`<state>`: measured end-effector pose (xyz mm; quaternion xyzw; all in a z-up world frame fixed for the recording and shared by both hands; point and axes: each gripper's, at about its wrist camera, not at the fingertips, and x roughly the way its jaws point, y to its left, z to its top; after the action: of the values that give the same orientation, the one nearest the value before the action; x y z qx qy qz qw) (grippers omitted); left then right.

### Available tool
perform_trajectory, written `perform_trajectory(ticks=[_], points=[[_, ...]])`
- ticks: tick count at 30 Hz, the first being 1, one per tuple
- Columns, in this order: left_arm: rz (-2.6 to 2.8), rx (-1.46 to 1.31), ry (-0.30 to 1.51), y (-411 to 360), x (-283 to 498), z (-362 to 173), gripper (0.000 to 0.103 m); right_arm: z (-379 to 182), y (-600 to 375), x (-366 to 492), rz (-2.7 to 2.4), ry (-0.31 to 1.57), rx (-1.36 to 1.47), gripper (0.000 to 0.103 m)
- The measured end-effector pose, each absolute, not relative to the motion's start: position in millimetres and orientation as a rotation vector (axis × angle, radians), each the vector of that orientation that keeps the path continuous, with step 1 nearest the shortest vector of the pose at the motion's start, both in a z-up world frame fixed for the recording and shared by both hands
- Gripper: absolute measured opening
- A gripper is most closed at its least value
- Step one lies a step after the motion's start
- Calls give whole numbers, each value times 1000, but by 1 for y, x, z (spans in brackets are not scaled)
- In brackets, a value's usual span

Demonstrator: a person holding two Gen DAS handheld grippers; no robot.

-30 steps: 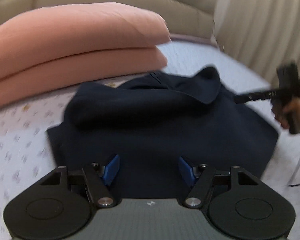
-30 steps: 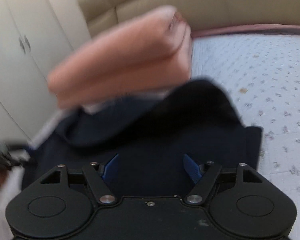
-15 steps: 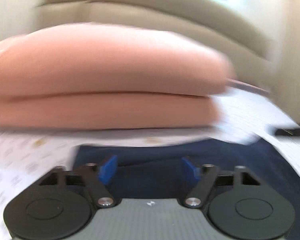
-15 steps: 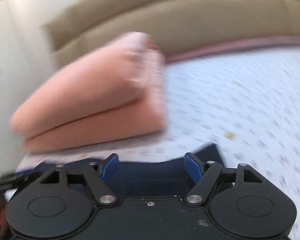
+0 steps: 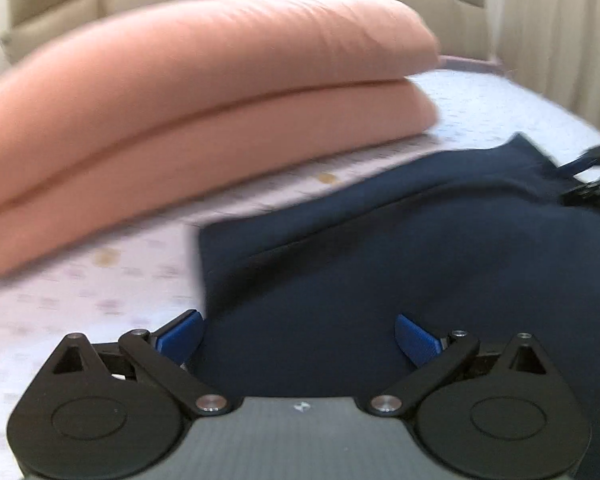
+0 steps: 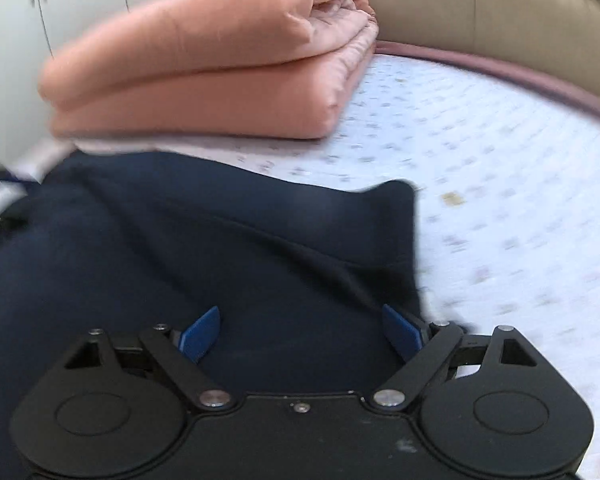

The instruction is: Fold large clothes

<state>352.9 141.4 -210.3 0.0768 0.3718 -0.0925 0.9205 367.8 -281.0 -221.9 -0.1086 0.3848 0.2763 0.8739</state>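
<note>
**Fingers of both grippers spread above a navy garment on a bed**

The blue fingers (image 5: 180, 334) of the left gripper (image 5: 298, 338) stand wide apart and hold nothing. In the left wrist view they sit low in the frame. The left finger is at the near left edge of a navy garment (image 5: 400, 264); the right finger is over the cloth. Whether either touches the fabric cannot be told.

The right gripper (image 6: 302, 332) is also released, its blue fingers (image 6: 202, 334) spread wide with nothing between them. Both lie over the garment (image 6: 180, 260), the right one near its right edge.

The garment lies spread on a bed (image 6: 500, 168) covered by a pale sheet with a small scattered print. The cloth looks doubled over, with a fold line crossing it diagonally in each view. In the right wrist view its far right corner is lifted into a small peak.

Beyond the garment, further up the bed, lies a folded peach quilt (image 5: 204, 92), thick and doubled into two layers; the right wrist view shows its rolled end (image 6: 220, 64). It sits near the garment's far edge. Behind it is a beige padded headboard (image 6: 480, 8).

At the right edge of the left wrist view, part of the other gripper shows as a blurred black shape (image 5: 596, 176) at the garment's far right corner. A white cupboard (image 6: 60, 8) stands at the far left of the right wrist view.
</note>
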Motion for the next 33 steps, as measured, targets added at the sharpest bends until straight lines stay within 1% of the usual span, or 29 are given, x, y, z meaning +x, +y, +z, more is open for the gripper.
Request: perform_trajectory(ticks=[1, 2, 5, 7, 9, 10, 12, 14, 17, 19, 21, 22, 23, 25, 27, 29, 31, 32, 33], points=[[-186, 179, 748, 140, 347, -197, 99, -209, -274, 362, 536, 783, -270, 101], [-223, 195, 725, 137, 341, -186, 99, -192, -269, 352, 566, 736, -270, 101], [-431, 239, 683, 108, 328, -152, 103, -148, -248, 322, 884, 647, -195, 103], [-594, 278, 697, 71, 325, -143, 103, -141, -219, 305, 1014, 629, -275, 102], [-729, 345, 715, 37, 319, -151, 103, -157, -190, 296, 1043, 676, -411, 103], [-751, 381, 739, 26, 316, -163, 103, -170, -181, 293, 1048, 721, -462, 103], [-736, 410, 845, 24, 316, -201, 103, -203, -181, 292, 1023, 797, -544, 103], [-729, 270, 784, 58, 301, -219, 103, -221, -219, 288, 1028, 757, -428, 103], [-693, 201, 772, 89, 275, -219, 103, -225, -265, 273, 971, 724, -393, 103], [-691, 164, 799, 103, 273, -218, 103, -225, -288, 274, 936, 789, -348, 103], [-667, 144, 844, 108, 271, -204, 103, -216, -293, 280, 886, 853, -377, 103], [-653, 145, 860, 105, 272, -195, 99, -210, -287, 281, 854, 875, -396, 102], [-665, 155, 841, 99, 269, -187, 97, -195, -285, 271, 869, 841, -390, 101], [-757, 212, 749, 72, 254, -159, 103, -163, -278, 253, 979, 729, -306, 102], [-815, 322, 689, 40, 247, -148, 103, -149, -253, 237, 1118, 669, -290, 103], [-835, 419, 706, 15, 250, -157, 103, -159, -217, 223, 1184, 663, -431, 102], [-834, 467, 799, 9, 255, -184, 103, -191, -192, 209, 1207, 714, -627, 103], [-826, 495, 798, 15, 252, -198, 103, -206, -193, 204, 1198, 727, -696, 103], [-812, 522, 721, 28, 241, -206, 103, -217, -202, 201, 1195, 686, -703, 103]])
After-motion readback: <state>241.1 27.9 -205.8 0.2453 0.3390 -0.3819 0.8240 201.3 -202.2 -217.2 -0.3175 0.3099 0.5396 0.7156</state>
